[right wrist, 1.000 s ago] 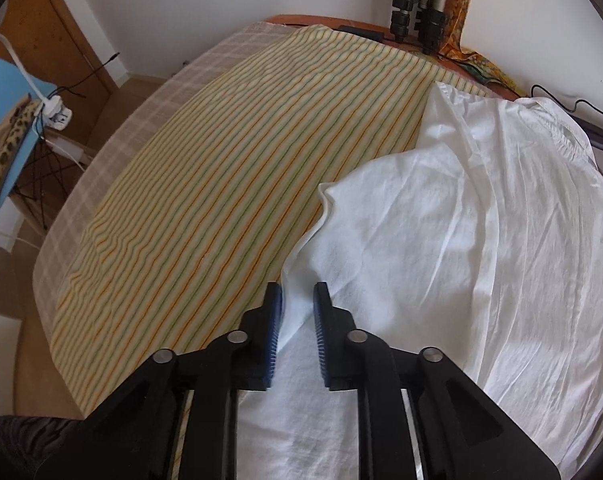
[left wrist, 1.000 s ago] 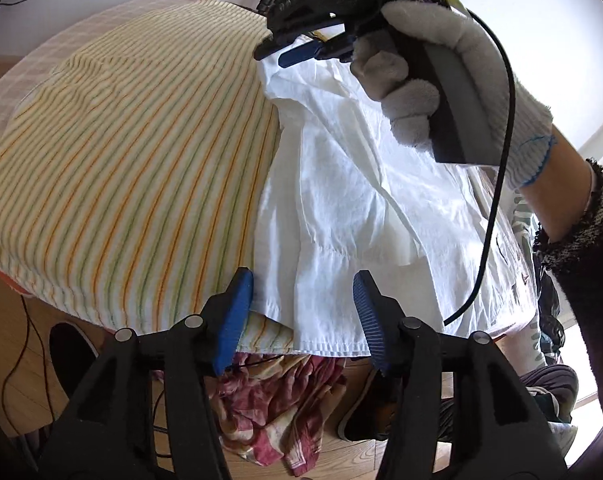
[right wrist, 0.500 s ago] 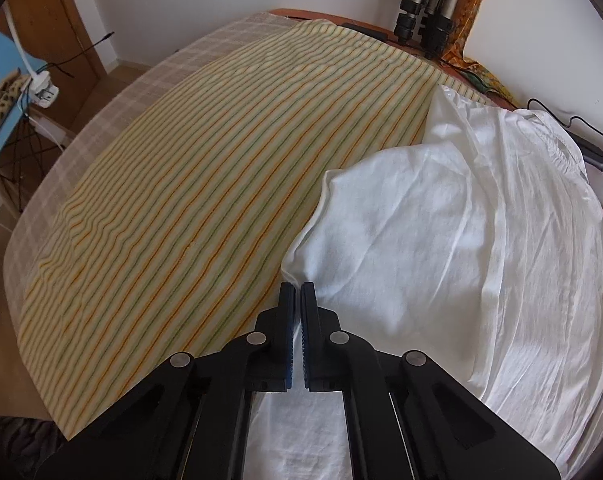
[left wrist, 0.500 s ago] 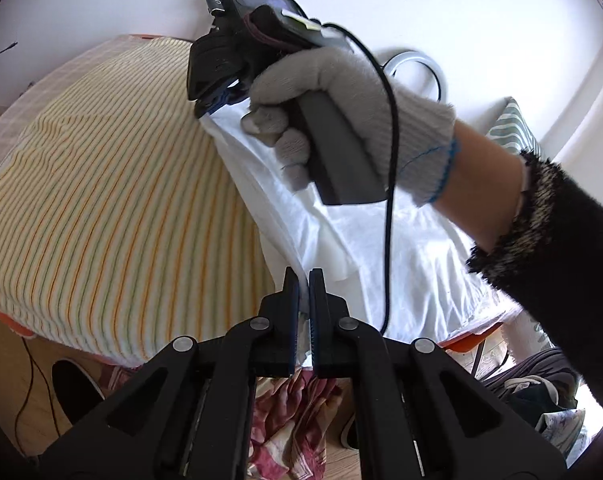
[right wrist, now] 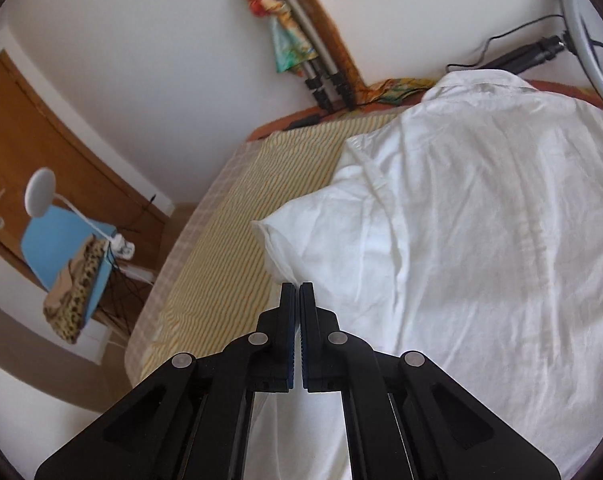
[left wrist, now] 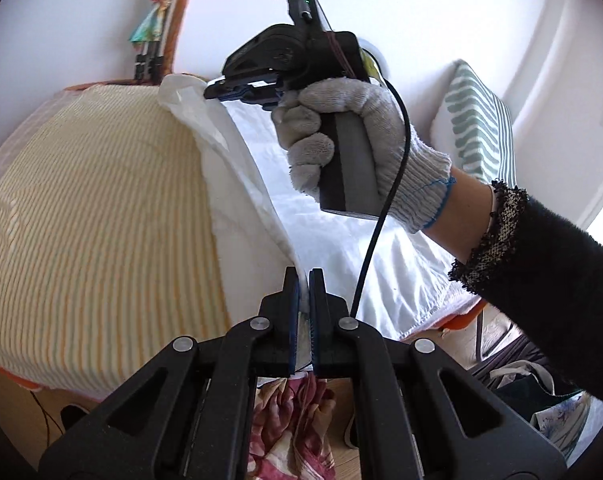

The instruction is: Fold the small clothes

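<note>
Both pairs of jaws are clenched on the white shirt (left wrist: 341, 240): the left gripper (left wrist: 304, 276) pinches its near edge, and the right gripper (right wrist: 300, 288), held in a gloved hand (left wrist: 353, 140), pinches the edge by the sleeve. The shirt lies on the right part of a bed, over a striped sheet (left wrist: 93, 208), with 1 long side lifted clear of the sheet. The fold looks barely begun: that side is raised but not yet laid across, and the remaining folds are left. No brand, label or writing can be read.
</note>
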A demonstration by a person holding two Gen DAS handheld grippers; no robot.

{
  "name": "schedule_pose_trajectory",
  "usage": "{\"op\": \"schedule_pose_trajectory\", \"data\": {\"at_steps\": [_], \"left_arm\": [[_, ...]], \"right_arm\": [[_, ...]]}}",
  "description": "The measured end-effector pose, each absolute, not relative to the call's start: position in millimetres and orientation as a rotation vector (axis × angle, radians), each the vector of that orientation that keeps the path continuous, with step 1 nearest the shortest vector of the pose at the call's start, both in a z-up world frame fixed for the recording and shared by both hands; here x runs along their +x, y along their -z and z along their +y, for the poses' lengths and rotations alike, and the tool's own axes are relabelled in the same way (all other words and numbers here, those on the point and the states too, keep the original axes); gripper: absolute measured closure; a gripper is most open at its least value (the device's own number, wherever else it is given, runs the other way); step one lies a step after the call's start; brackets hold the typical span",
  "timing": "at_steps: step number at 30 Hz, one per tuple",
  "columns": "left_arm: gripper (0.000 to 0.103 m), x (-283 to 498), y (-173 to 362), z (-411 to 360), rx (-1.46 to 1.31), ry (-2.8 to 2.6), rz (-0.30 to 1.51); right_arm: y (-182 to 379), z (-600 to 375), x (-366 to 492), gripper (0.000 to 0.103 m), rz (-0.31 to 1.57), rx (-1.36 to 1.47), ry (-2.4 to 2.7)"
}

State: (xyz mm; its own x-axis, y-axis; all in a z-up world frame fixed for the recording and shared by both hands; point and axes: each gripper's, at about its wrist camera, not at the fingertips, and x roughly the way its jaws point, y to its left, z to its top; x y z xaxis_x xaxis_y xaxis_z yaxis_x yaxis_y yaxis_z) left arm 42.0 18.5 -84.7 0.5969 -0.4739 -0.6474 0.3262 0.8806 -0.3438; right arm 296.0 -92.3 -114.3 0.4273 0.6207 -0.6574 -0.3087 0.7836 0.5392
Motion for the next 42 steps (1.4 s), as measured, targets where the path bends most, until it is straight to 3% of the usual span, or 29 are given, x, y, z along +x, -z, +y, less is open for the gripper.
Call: {"op": "schedule_pose_trajectory", "data": {"at_steps": [6,10,13,15,16,22,25,27,29,33,39,42], "left_arm": [[0.101,44,90,-22,-0.107,0.508,0.842],[0.101,43,99,-34,-0.085,0.514,0.875],[0.101,44,108,-33,-0.086,0.520,0.898],[0.101,44,113,-33,-0.086,0.524,0.909],[0.101,45,114,-34,-0.085,0.524,0.914],[0.101,48,120,-40,-0.079,0.531,0.929],[0.101,50,122,-45,-0.078,0.539,0.933],[0.101,53,124,-49,-0.087,0.566,0.951],[0.100,51,124,-52,-0.081,0.575,0.956],[0.088,41,118,-46,-0.064,0.607,0.961],[0.086,22,102,-9,-0.139,0.590,0.925],[0.073,17,99,13,-0.168,0.532,0.908]], "right_arm": [[131,-166,292,0.102,0.978,0.441,-0.470],[136,-168,303,0.096,1.077,0.342,-0.508],[125,-162,306,0.077,1.055,0.221,-0.573],[119,-158,313,0.049,1.030,0.168,-0.554],[118,-157,320,0.046,1.020,0.168,-0.546],[130,-141,360,0.045,1.038,0.128,-0.471],[146,-135,371,0.063,1.057,0.013,-0.366],[159,-136,379,0.084,1.086,-0.061,-0.281],[174,-142,385,0.084,1.115,-0.108,-0.204],[168,-161,386,0.084,1.101,-0.054,-0.172],[137,-193,360,0.083,1.046,0.058,-0.266],[124,-206,338,0.083,1.035,0.125,-0.310]]}}
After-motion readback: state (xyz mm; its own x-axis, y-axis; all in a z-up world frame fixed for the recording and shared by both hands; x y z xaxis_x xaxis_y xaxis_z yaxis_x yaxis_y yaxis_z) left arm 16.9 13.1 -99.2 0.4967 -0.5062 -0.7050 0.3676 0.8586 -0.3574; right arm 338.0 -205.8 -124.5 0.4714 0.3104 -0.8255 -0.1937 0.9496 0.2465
